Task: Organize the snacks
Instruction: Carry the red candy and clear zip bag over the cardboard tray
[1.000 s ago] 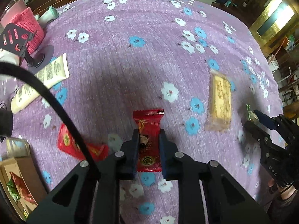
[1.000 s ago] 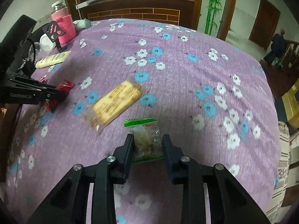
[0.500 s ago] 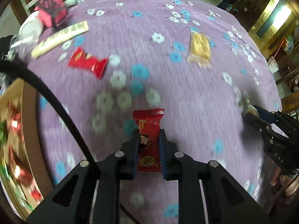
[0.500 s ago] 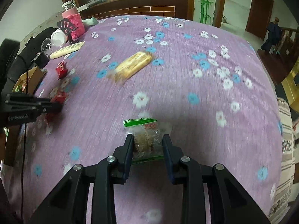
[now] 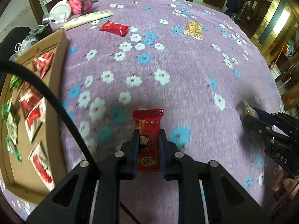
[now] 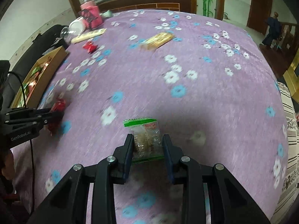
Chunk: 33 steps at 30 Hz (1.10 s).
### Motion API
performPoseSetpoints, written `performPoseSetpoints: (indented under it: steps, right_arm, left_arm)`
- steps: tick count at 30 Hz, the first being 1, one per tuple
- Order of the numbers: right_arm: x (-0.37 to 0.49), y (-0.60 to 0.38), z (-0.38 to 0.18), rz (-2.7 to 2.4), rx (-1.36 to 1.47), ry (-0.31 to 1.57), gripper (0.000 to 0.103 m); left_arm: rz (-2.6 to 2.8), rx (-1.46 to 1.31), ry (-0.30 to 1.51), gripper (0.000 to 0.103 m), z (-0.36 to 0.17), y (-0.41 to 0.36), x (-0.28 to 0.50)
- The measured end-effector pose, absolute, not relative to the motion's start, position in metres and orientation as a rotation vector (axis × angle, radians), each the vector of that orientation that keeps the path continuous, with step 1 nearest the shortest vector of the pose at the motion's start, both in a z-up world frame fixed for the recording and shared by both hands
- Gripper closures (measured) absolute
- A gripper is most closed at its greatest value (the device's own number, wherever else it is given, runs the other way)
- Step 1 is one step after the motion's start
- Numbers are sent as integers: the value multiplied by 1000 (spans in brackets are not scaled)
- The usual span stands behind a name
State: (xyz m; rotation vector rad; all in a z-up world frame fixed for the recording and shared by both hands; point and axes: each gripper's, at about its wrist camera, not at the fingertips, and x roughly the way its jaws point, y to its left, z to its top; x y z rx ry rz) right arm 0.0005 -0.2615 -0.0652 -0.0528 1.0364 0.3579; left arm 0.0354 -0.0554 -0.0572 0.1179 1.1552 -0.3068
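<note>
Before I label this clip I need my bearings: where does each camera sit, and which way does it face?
Left wrist: on the left gripper, looking along its fingers over the purple cloth, shut on a red candy; cardboard box to its left, right gripper at the right edge.
Right wrist: on the right gripper, same direction, shut on a clear green-edged packet; left gripper at the left edge.
Shared: box, yellow bar, red packet, each other's gripper.

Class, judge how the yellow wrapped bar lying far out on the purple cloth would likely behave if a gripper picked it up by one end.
The yellow wrapped bar lies flat with straight edges, so it probably stays fairly stiff. Its glossy wrapper may slip between fingers. Being flat, it seems unlikely to roll.
</note>
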Motion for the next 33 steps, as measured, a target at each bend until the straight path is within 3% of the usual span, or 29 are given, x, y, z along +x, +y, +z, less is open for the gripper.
performPoseSetpoints:
  steps: [16, 33]
  right_arm:
    - [-48, -225, -64, 407, -50, 1033, 72]
    - [-54, -131, -31, 600, -143, 965, 72]
  left_arm:
    - [-322, 114, 1138, 82, -60, -46, 3]
    - [-264, 5, 1098, 82, -35, 18, -16]
